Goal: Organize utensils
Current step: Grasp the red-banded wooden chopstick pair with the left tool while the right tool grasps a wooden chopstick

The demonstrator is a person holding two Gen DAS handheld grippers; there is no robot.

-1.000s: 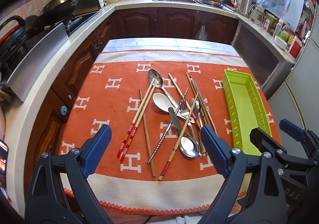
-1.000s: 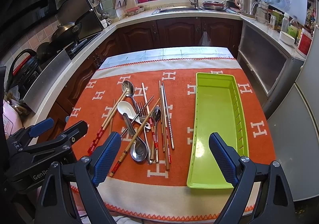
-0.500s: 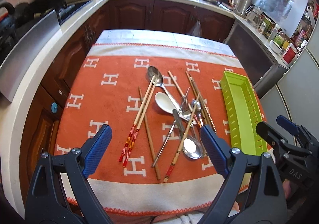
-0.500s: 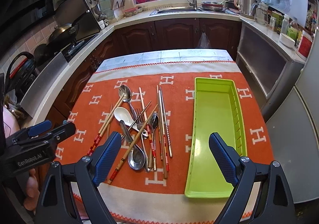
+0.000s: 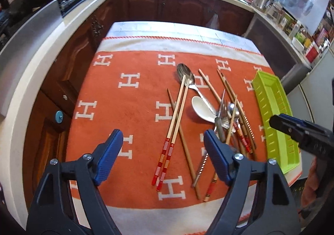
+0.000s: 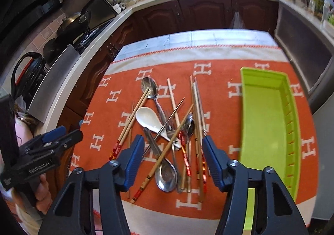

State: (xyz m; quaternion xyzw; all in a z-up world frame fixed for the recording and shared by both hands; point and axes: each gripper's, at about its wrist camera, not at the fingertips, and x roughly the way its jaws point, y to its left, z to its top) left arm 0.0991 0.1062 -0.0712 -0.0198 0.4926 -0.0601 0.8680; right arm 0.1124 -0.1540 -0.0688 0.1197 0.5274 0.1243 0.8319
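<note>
Chopsticks cross spoon; tray beside, R.

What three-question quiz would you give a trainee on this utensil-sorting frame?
1. True or false: the green tray already holds a utensil.
2. Which lies on the bowl of the far metal spoon? A) the tips of a chopstick pair B) the white spoon C) a fork
3. Fill in: neither the left gripper nor the right gripper has anything ___ between its pads.

Key
1. False; it is empty.
2. A
3. Clamped; both have just been closing, the right one above the pile.
</note>
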